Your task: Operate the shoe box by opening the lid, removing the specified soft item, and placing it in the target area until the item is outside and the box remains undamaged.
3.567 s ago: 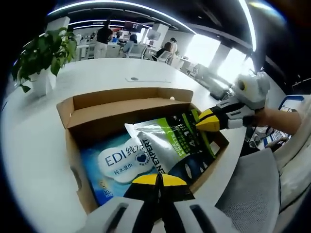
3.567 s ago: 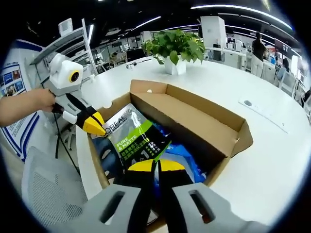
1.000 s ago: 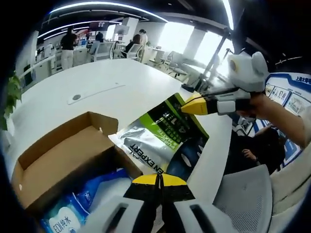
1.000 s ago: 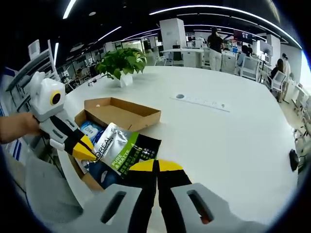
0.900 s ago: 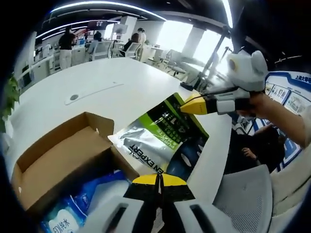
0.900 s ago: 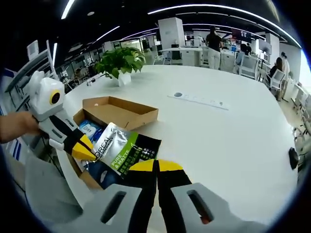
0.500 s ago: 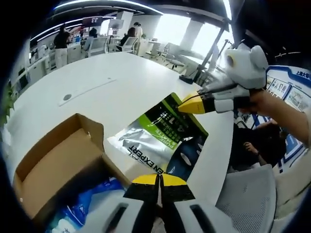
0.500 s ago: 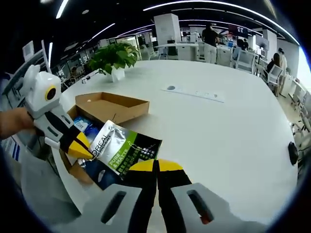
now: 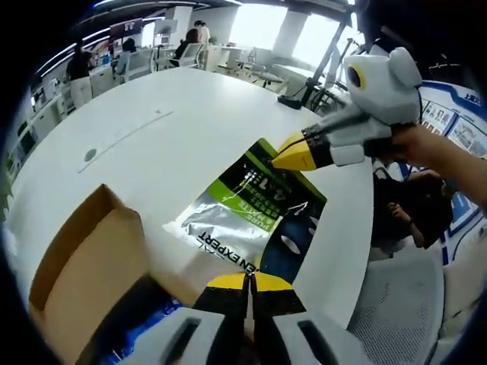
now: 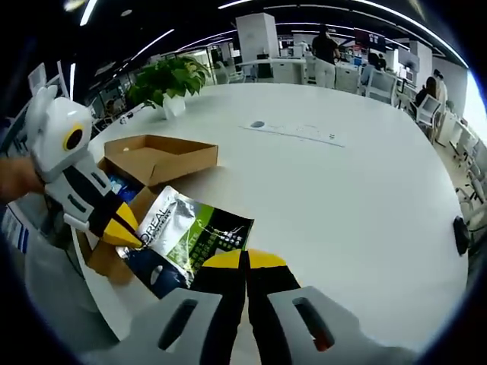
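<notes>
Both grippers, left and right, clench opposite edges of the limp, likely light, slippery pouch stretched between their jaws.

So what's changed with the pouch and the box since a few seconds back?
The silver-green pouch, earlier lying inside the open cardboard box, has been lifted out and carried sideways over the white table. Both the left gripper and right gripper stayed shut on its opposite edges. The box stayed open, blue packs inside.
</notes>
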{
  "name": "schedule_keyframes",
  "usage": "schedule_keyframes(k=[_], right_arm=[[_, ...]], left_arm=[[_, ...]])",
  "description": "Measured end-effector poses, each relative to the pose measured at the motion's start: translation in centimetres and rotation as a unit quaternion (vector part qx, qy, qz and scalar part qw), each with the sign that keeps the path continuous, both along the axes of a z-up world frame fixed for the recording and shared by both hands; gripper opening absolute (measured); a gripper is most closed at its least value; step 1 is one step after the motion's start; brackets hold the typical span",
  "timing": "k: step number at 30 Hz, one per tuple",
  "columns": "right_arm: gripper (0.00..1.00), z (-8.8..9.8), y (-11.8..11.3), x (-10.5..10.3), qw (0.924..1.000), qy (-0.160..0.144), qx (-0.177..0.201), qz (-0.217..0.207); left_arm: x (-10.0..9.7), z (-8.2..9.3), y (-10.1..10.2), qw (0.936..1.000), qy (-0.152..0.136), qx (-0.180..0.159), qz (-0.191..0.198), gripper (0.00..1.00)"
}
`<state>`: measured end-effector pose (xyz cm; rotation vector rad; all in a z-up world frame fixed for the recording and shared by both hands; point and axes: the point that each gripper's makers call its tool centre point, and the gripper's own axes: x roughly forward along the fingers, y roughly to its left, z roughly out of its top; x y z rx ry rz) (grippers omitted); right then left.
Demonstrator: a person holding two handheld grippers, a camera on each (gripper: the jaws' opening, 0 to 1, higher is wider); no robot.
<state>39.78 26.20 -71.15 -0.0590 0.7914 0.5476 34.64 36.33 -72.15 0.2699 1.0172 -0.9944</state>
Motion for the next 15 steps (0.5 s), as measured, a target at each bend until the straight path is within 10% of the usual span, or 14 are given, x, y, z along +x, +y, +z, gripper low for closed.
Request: schedule_keyframes(k=[15], right_arm=[[0.0, -3.0, -0.6, 0.9, 0.9996, 0.025, 0.001, -0.01]], left_arm=[[0.8, -2.8, -0.6, 0.9961, 0.016, 0.071, -0.049, 0.01]])
